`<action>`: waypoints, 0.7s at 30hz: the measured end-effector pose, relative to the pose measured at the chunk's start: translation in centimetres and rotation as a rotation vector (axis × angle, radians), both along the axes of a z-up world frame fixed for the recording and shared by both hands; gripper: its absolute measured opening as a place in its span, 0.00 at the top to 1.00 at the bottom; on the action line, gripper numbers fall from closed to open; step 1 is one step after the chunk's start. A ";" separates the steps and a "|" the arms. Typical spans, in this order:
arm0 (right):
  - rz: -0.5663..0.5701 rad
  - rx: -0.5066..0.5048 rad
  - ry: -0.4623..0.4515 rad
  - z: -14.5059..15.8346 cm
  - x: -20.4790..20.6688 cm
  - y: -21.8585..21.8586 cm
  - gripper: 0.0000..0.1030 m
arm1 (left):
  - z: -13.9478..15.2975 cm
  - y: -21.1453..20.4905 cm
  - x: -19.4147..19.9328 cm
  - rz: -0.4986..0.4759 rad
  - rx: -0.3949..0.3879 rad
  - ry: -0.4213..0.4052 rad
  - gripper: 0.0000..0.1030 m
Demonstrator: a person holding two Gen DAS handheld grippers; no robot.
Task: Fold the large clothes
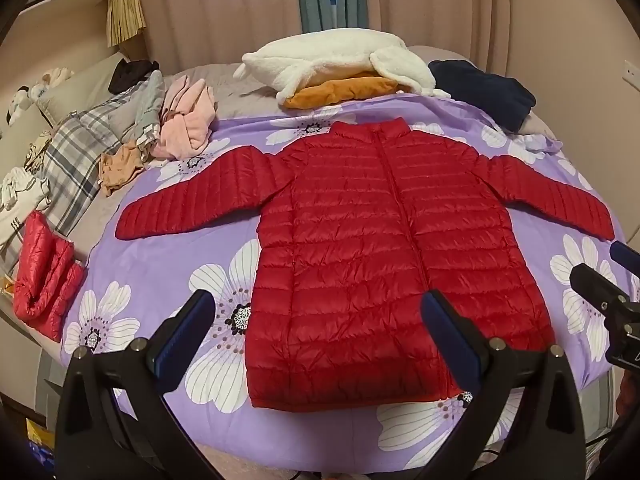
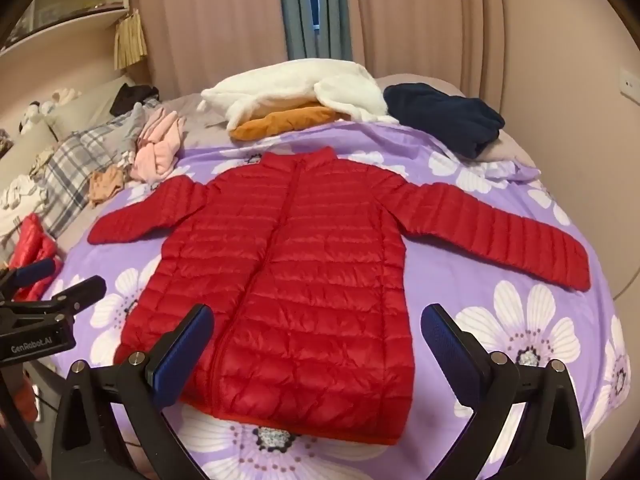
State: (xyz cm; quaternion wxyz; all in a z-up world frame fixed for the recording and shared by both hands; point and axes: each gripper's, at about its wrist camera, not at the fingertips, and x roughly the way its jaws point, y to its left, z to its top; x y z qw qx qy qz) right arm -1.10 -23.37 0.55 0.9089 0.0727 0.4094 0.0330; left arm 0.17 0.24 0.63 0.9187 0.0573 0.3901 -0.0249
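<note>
A red quilted puffer jacket lies flat, front up and zipped, on a purple flowered bedspread, both sleeves spread out sideways. It also shows in the right wrist view. My left gripper is open and empty, held above the jacket's hem on its left half. My right gripper is open and empty, above the hem on the right half. The right gripper's fingers show at the right edge of the left wrist view; the left gripper shows at the left edge of the right wrist view.
A folded red puffer garment lies at the bed's left edge. White fleece over an orange garment and a navy garment lie at the far side. Pink clothes and plaid clothes are piled on the left. Curtains hang behind.
</note>
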 end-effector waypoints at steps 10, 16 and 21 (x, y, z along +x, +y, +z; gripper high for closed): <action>0.000 0.005 0.002 0.1 -0.1 0.2 0.01 | 0.6 -0.7 0.2 0.000 -0.002 0.000 0.00; 0.001 0.002 0.006 0.1 -0.3 0.2 0.01 | -0.1 -1.0 0.0 -0.002 0.000 0.001 0.00; 0.002 0.002 0.008 -0.2 -0.1 0.2 0.01 | -0.1 -1.0 0.0 -0.003 0.002 0.004 0.00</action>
